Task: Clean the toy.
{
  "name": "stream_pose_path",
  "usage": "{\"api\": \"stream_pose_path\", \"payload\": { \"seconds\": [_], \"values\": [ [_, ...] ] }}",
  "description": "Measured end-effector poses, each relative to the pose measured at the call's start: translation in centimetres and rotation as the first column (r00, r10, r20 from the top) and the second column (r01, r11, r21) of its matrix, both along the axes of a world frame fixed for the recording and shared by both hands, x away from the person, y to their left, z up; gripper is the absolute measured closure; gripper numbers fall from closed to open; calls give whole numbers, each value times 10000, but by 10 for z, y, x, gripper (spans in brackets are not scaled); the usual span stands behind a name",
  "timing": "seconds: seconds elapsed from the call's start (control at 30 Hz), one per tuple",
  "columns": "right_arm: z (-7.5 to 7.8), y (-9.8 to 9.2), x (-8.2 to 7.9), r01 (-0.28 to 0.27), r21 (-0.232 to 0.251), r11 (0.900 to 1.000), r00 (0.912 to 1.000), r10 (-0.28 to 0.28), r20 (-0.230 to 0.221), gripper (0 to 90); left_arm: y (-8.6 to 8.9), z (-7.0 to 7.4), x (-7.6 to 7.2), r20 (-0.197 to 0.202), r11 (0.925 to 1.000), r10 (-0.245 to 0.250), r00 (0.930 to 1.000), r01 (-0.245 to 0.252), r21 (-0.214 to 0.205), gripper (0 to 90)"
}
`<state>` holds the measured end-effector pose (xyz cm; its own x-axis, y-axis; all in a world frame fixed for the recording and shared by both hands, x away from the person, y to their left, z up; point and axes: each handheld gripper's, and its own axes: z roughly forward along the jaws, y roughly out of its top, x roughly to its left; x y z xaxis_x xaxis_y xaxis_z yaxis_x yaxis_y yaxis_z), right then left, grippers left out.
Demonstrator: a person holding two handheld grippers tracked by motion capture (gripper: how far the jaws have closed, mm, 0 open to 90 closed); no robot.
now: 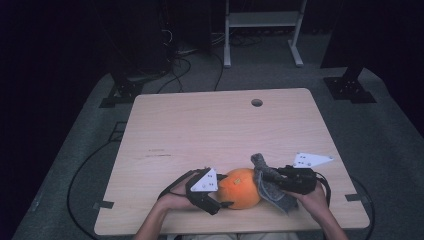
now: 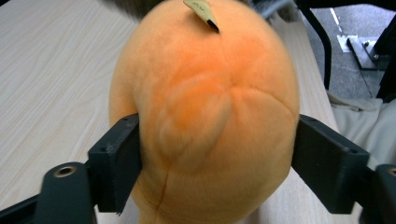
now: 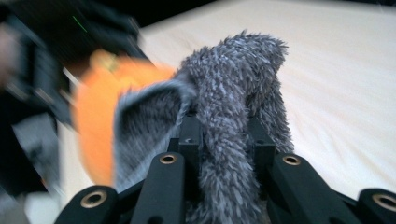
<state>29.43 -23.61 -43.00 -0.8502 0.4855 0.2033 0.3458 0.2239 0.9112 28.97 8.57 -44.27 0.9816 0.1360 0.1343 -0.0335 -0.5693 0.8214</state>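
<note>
While the orange plush (image 1: 240,188) lay at the near edge of the tabletop (image 1: 210,125), a little right of centre, both tools already had hold of it. The left tool (image 1: 218,199) was closed on the orange body, its jaws pressed into the two sides of the soft, rounded form, as the left gripper view (image 2: 205,116) made plain. The right tool (image 1: 270,176) was pinched shut on a strip of grey fur (image 3: 233,135), which rose between its jaws; in the high view that grey fur (image 1: 270,185) sat against the right side of the orange body. Whether the fur was a sewn-on part or a separate piece could not be told. By my reading, the grasping stage was done and the real work, pulling or shifting the grey part against the held body, was yet to come. A small tan tag (image 2: 201,10) stuck out of the top of the plush. No container stood on the tabletop.
</note>
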Motion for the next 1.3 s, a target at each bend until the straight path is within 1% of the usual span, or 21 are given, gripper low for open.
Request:
{"api": "stream_pose_path", "payload": {
  "seconds": [0.03,0.07,0.1,0.13,0.2,0.33,0.43,0.47,0.53,0.57,0.6,0.67,0.7,0.73,0.8,0.87,0.9,1.0,1.1,1.2,1.3],
  "values": [
    [5,4,-3,-218,320,9992,9997,213,154,729,0,0,0,3,10000,-8,10000,8,3,205],
    [8,9,-5,-345,307,9989,9989,334,332,729,0,0,0,3,10000,-20,10000,20,6,205],
    [7,17,-5,-456,-264,9986,9981,466,395,729,0,0,0,23,10000,-33,10000,33,30,205],
    [7,17,-5,-456,-264,9986,9981,466,395,729,0,0,0,60,10000,-26,10000,25,94,205],
    [-1,14,0,-405,-211,9990,9991,408,137,729,0,0,-1,125,9999,-21,9999,19,163,205],
    [-11,-1,7,213,-857,9961,9993,-238,-283,729,1,-1,0,82,9999,-29,10000,28,116,204],
    [-14,-7,7,321,-1186,9924,9981,-381,-490,729,2,-1,0,74,9999,-10,10000,9,134,201],
    [-12,-9,7,393,-1103,9931,9978,-450,-497,729,2,-1,0,61,9999,-6,10000,5,154,201],
    [-5,-8,5,365,-387,9986,9986,-379,-377,732,2,-2,1,29,9999,16,10000,-17,130,201],
    [3,0,1,18,484,9988,9999,-9,-171,732,1,-2,2,9,9999,5,10000,-5,139,199],
    [3,0,1,18,484,9988,9999,-9,-171,732,1,-2,2,-30,9999,19,10000,-18,117,199],
    [7,13,-1,-309,4,9995,9995,309,98,732,1,-2,3,-59,9999,20,10000,-19,129,198],
    [1,17,1,-294,-326,9990,9995,297,89,732,2,-2,3,-64,9999,72,10000,-71,149,197],
    [1,17,1,-294,-326,9990,9995,297,89,732,2,-2,3,-33,9998,101,9999,-100,154,197],
    [-5,10,6,-90,-273,9996,9998,85,-201,732,2,-2,3,13,9998,126,9999,-126,153,197],
    [-12,2,9,248,-616,9978,9987,-275,-421,732,2,-3,3,-7,9999,105,9999,-104,120,197],
    [-17,-5,9,457,-1027,9937,9966,-524,-636,733,2,-3,3,-10,9999,120,9999,-120,111,196],
    [-18,-9,8,596,-1439,9878,9955,-695,-647,732,4,-3,4,-27,9998,147,9999,-147,114,195],
    [-7,-7,4,621,-1023,9928,9977,-645,-201,732,4,-4,5,-109,9997,253,9996,-252,48,193],
    [8,4,-3,111,-262,9996,9995,-103,313,732,2,-5,5,-108,9995,319,9994,-319,-23,191],
    [7,16,-7,-212,-994,9948,9983,265,528,732,2,-4,7,-226,9990,414,9989,-417,-129,151]
  ]
}}
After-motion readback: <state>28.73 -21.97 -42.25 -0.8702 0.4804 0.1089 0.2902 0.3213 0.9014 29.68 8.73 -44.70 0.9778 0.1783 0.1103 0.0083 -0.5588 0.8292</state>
